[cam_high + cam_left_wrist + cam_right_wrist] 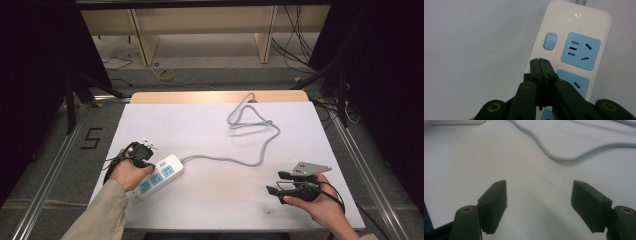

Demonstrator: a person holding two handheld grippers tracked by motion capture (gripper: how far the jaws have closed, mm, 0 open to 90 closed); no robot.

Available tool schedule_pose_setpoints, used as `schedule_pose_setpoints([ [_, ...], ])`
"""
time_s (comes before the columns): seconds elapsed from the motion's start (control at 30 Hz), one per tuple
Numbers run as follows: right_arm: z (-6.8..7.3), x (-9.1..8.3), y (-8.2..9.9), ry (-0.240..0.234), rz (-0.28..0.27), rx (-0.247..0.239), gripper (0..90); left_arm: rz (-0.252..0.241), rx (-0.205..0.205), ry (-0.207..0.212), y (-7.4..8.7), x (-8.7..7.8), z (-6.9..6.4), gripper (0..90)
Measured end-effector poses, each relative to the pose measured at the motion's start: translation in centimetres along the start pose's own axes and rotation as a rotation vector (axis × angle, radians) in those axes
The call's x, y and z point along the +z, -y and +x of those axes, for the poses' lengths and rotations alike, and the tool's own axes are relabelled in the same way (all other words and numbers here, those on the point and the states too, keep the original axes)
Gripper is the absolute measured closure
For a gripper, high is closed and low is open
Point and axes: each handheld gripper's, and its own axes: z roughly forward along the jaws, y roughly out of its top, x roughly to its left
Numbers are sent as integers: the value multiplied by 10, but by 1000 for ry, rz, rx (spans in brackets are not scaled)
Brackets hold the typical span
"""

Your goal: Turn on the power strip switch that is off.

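A white power strip [159,176], rigid, light and likely slick-cased, is seen on the tabletop [210,140] beneath the left tool [543,65], its jaws pressed together and empty, while the right tool [539,202], jaws apart, is held well clear of the strip; the long edges, clear of the limp grey cord [235,160], are judged the best hold.

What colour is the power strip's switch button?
Blue, on the white power strip; the button shows best in the left gripper view.

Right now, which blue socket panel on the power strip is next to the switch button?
The socket panel at the cable end of the power strip; the button sits beside it, the other panels lie nearer the left gripper.
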Motion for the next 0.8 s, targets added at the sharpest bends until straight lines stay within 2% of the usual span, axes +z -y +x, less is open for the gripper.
schedule_pose_setpoints([
  [0.4, 0, 1, 0, -4, 1, 1, 294, 10, -5, 7, -1, 1, 1, 899],
  [0.63, 1, 1, 0, -2, 0, 5, 293, 19, -22, 1, -2, 2, 0, 899],
  [0.8, 1, 1, 0, -5, 0, 4, 293, 30, -16, -4, -3, 2, 0, 900],
])
